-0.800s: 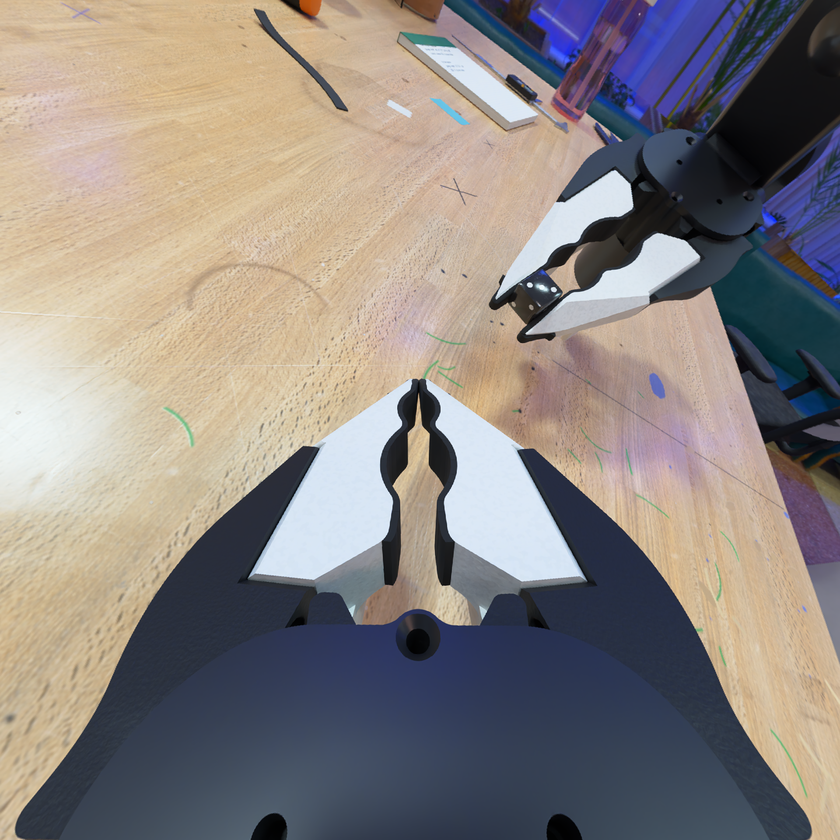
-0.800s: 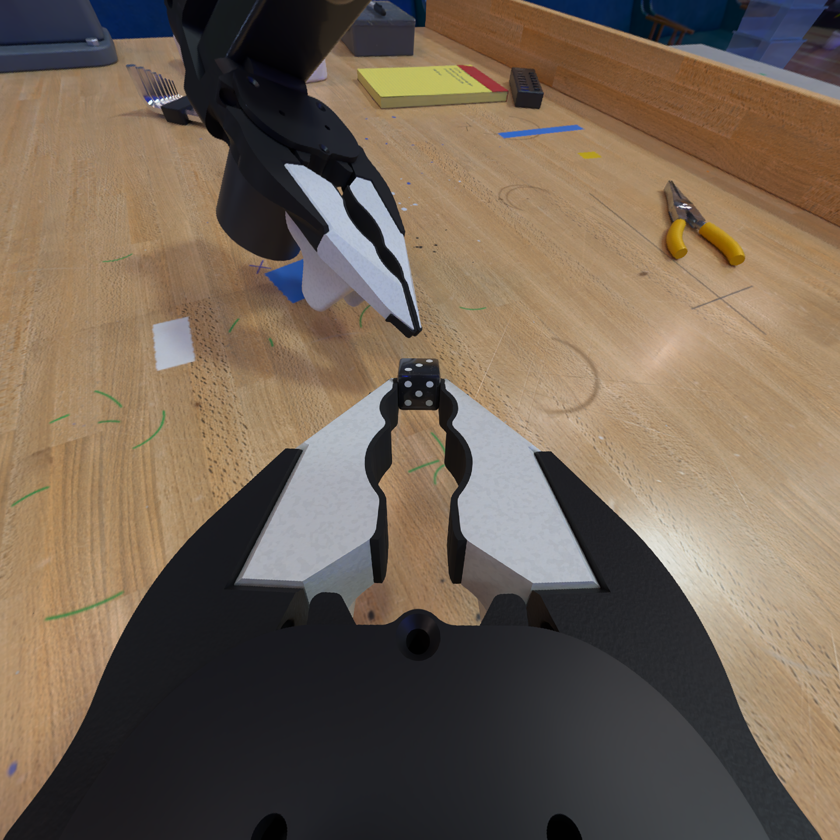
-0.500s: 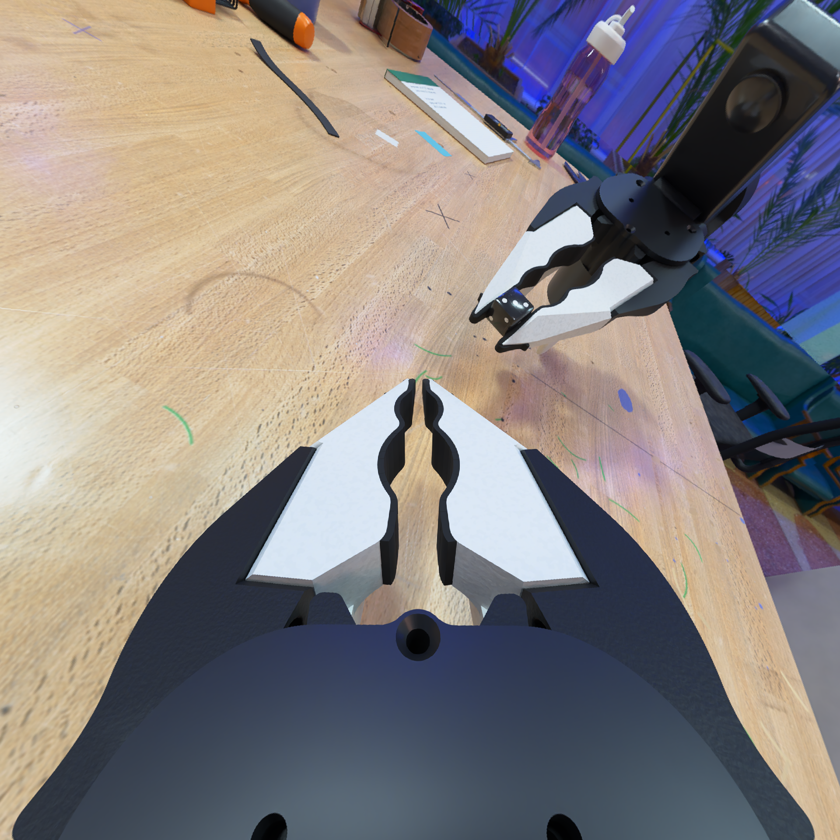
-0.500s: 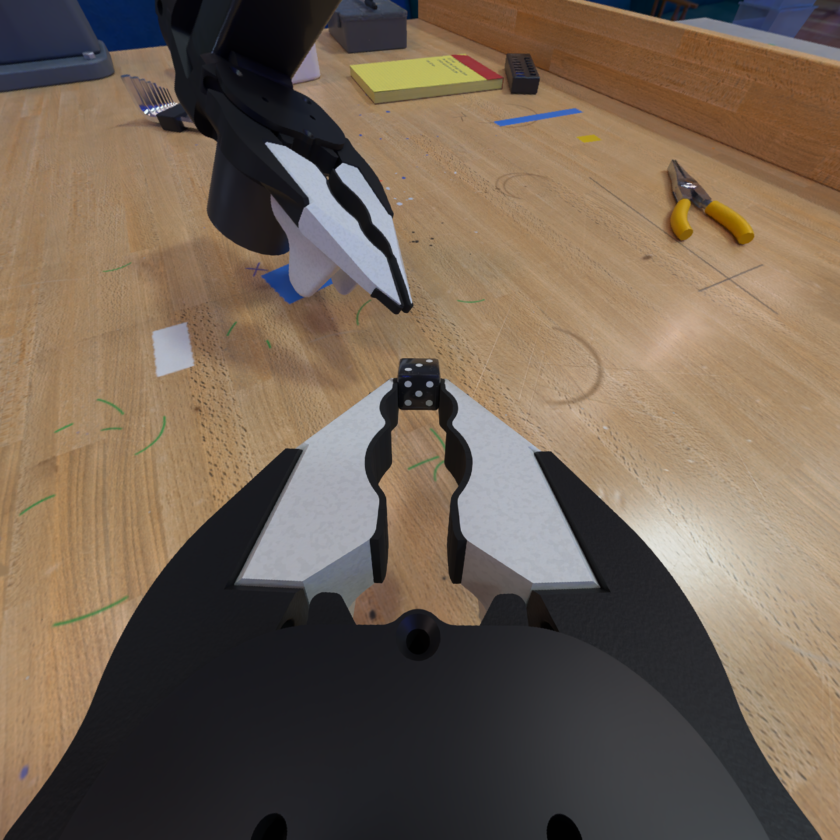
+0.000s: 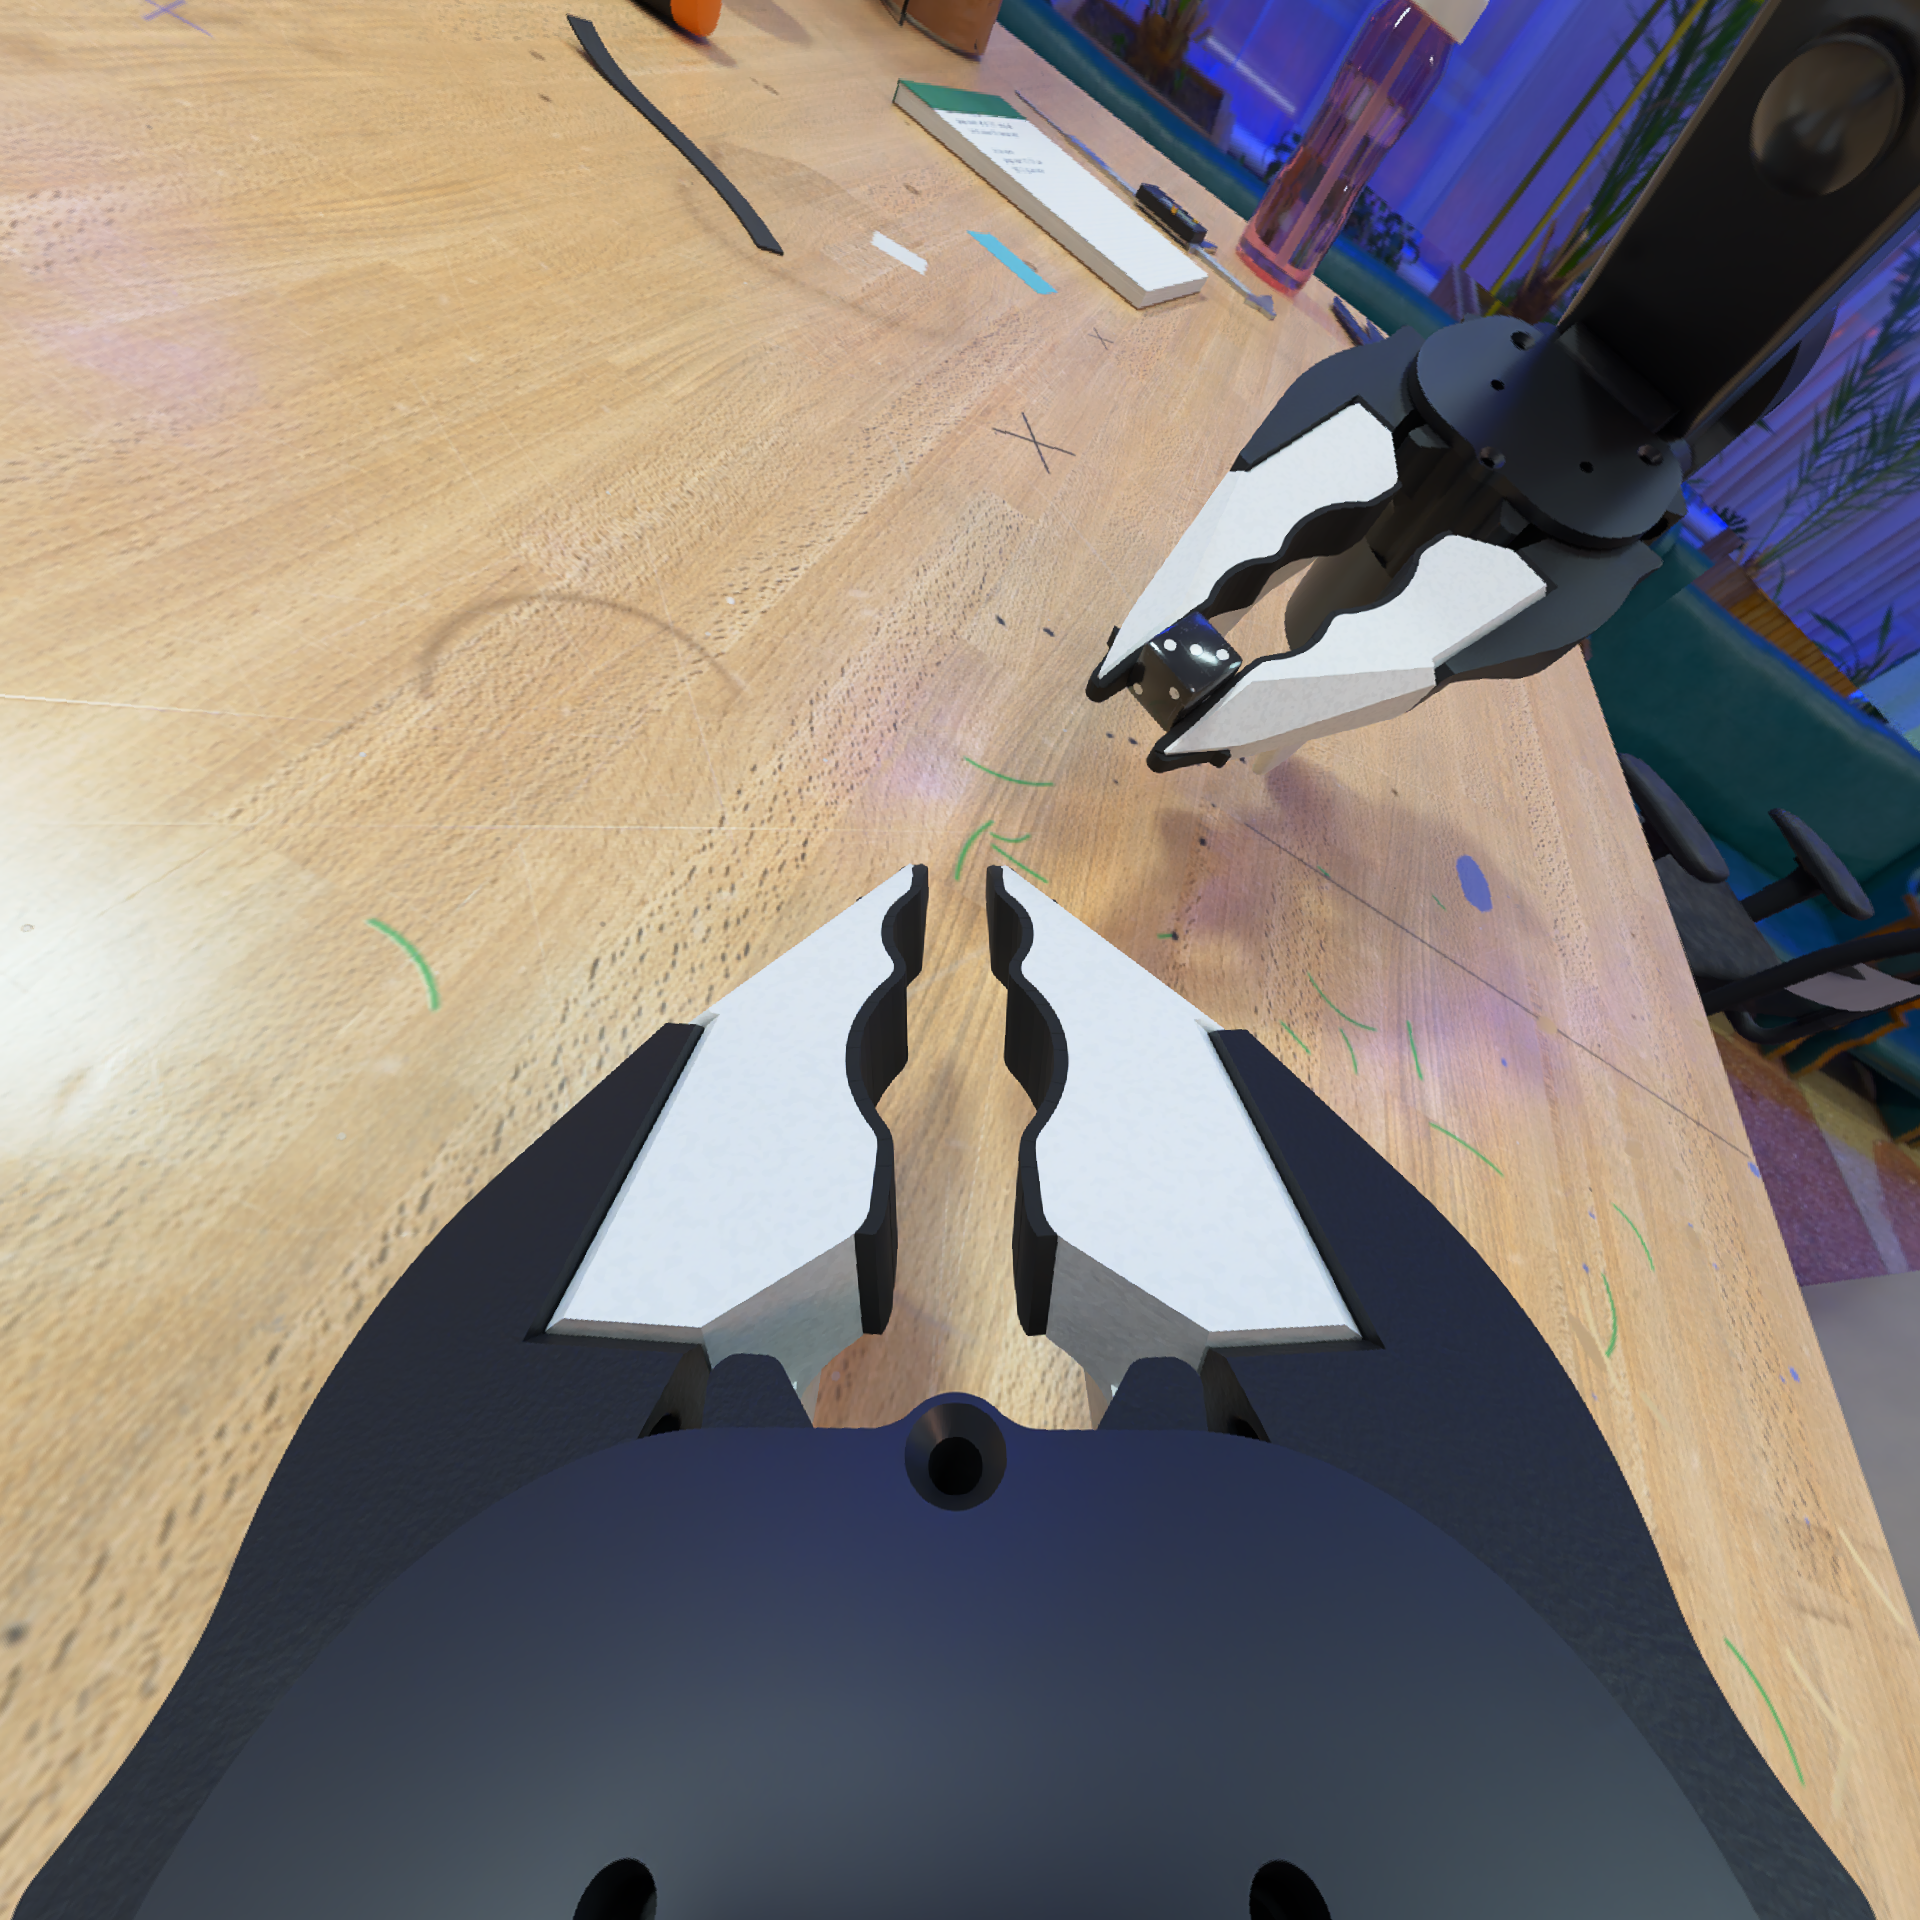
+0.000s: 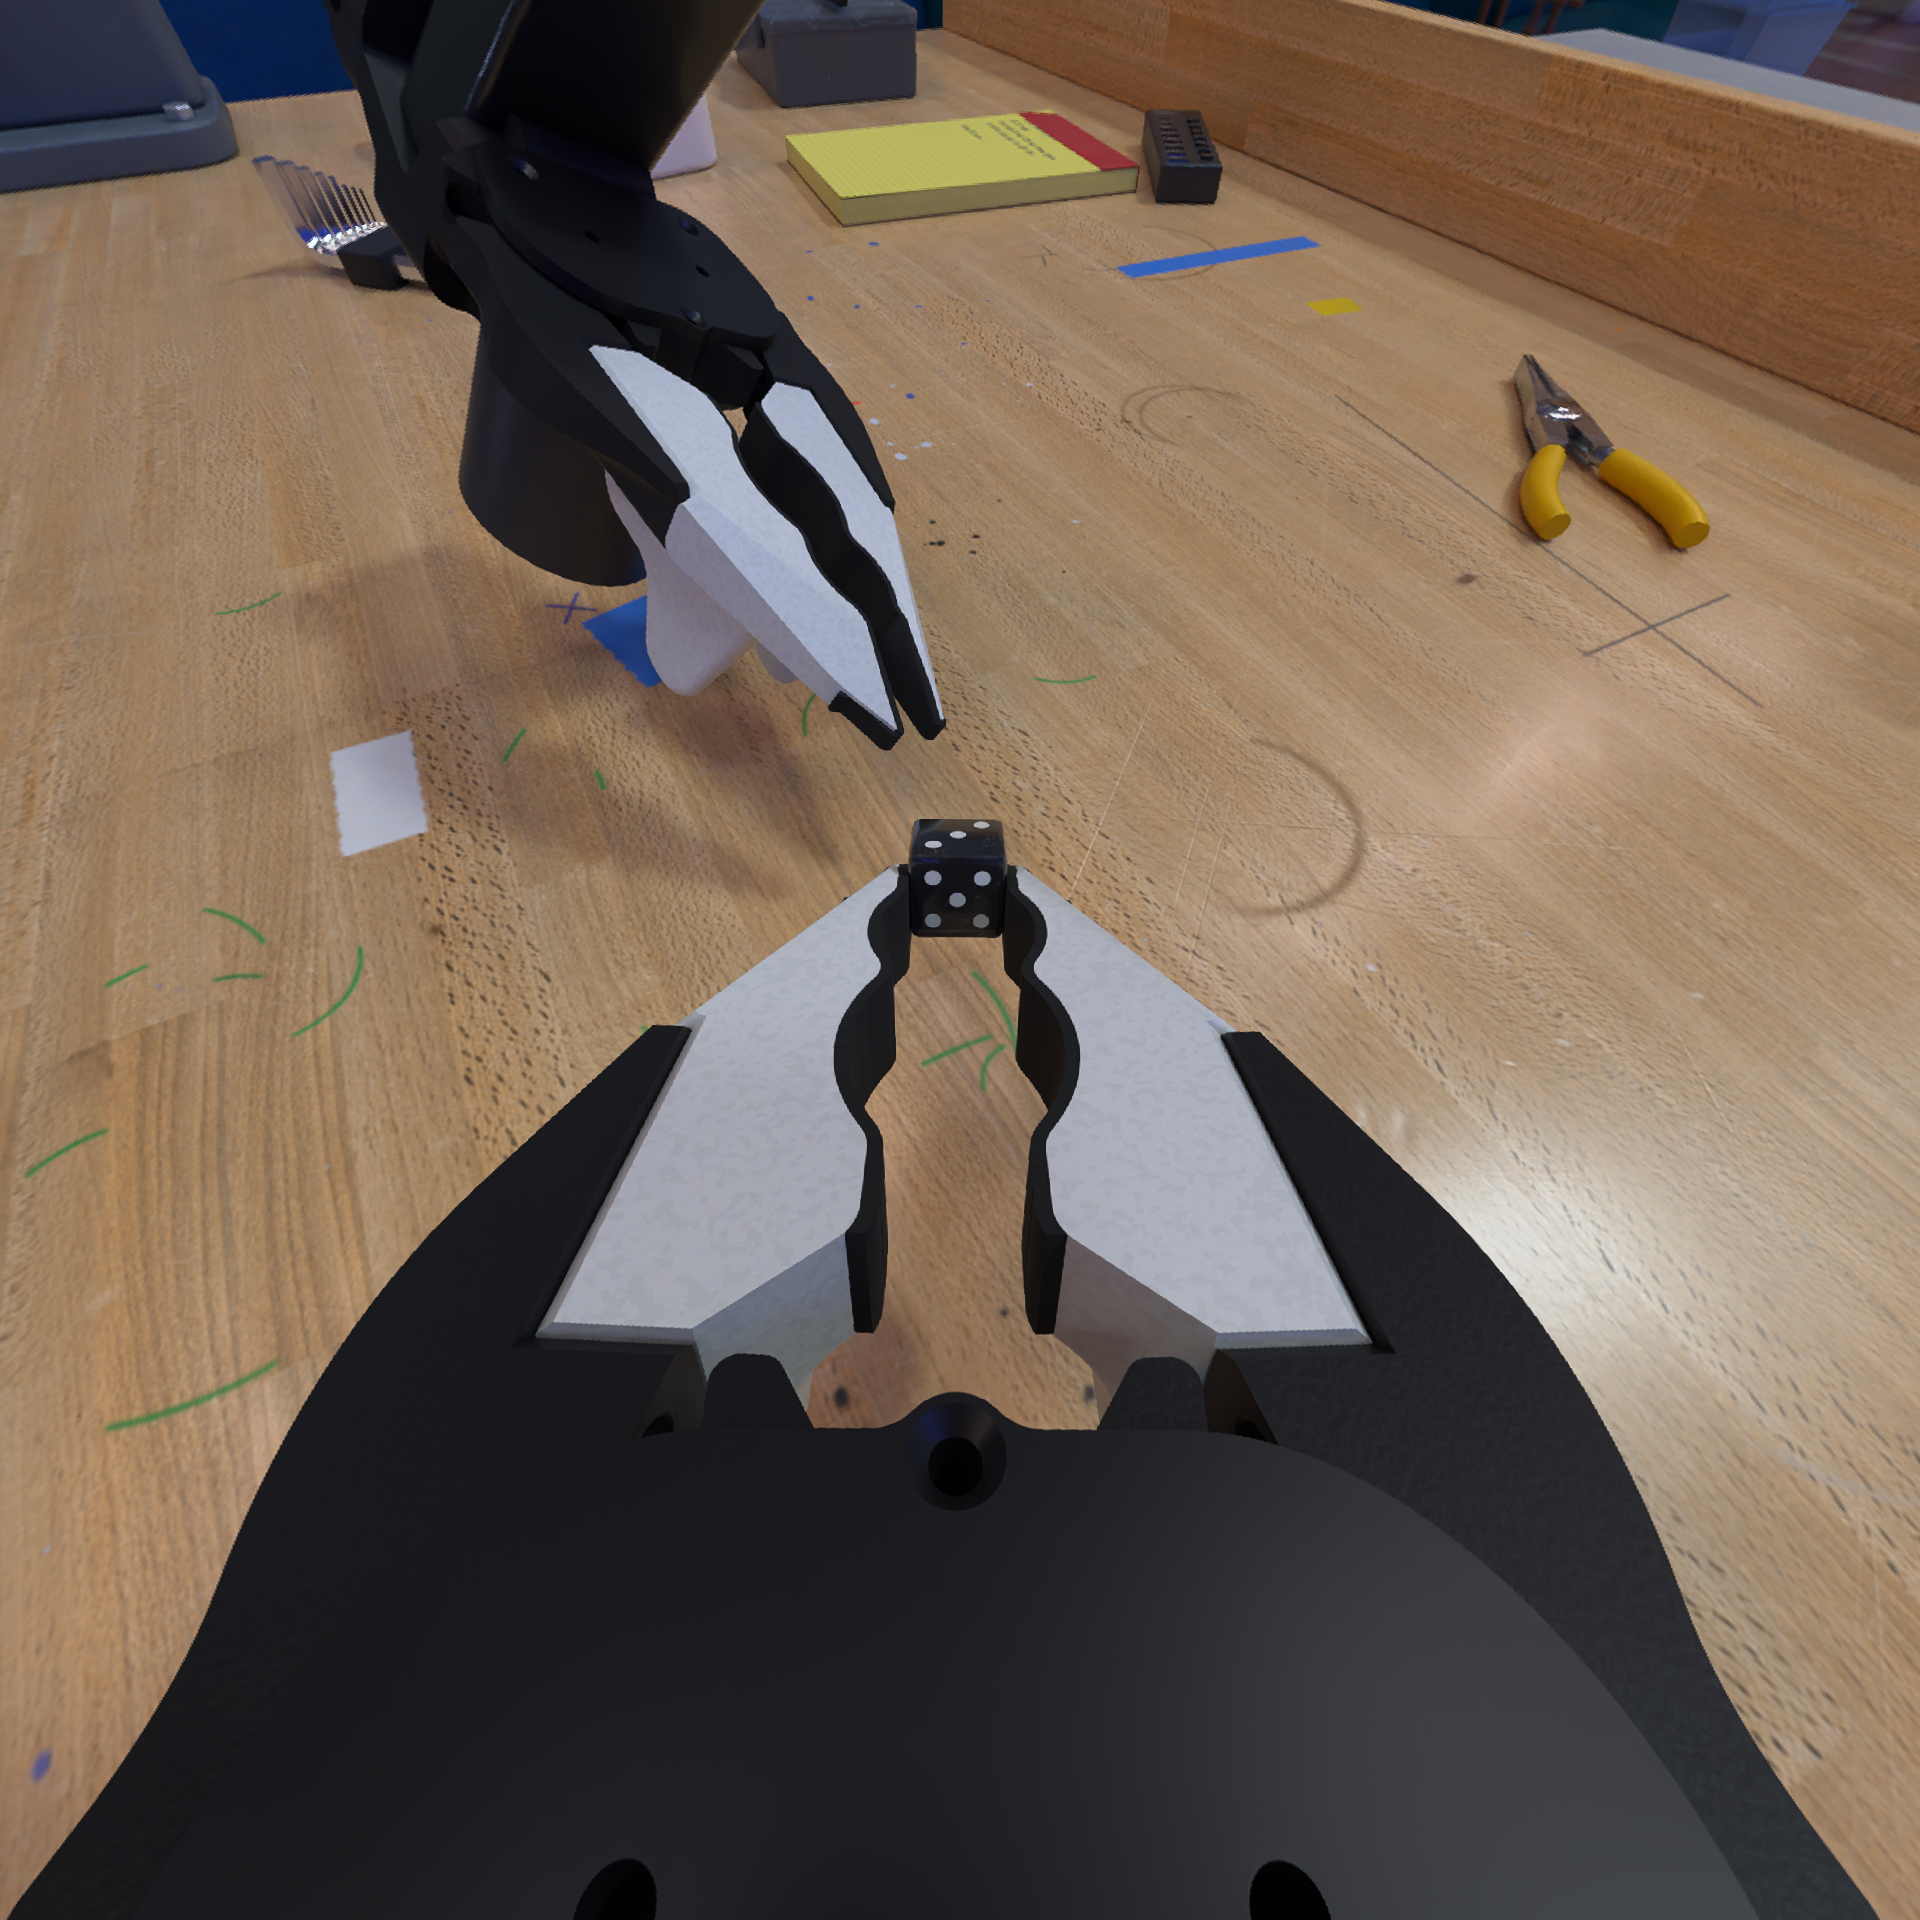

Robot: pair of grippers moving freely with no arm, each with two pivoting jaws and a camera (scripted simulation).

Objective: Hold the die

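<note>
A small black die with white pips (image 6: pixel 956 881) is pinched between the fingertips of my right gripper (image 6: pixel 956 885), which holds it a little above the wooden table (image 6: pixel 1351 1039). In the left wrist view the die (image 5: pixel 1184 670) shows in the right gripper (image 5: pixel 1138 722) at upper right. My left gripper (image 5: pixel 956 878) is empty, its jaws a narrow gap apart. In the right wrist view the left gripper (image 6: pixel 907 730) hangs just beyond the die, up and to the left, not touching it.
Yellow-handled pliers (image 6: pixel 1605 473) lie at right, near a wooden wall (image 6: pixel 1455 156). A yellow notepad (image 6: pixel 951 166), a black block (image 6: pixel 1181 156) and hex keys (image 6: pixel 332 223) sit at the back. A book (image 5: pixel 1049 192), a pink bottle (image 5: pixel 1340 156) and a black strip (image 5: pixel 675 140) lie far off.
My left gripper's jaws have parted from nearly touching to a narrow gap. The two grippers drifted apart and have come closer again. The right gripper still holds the die.
</note>
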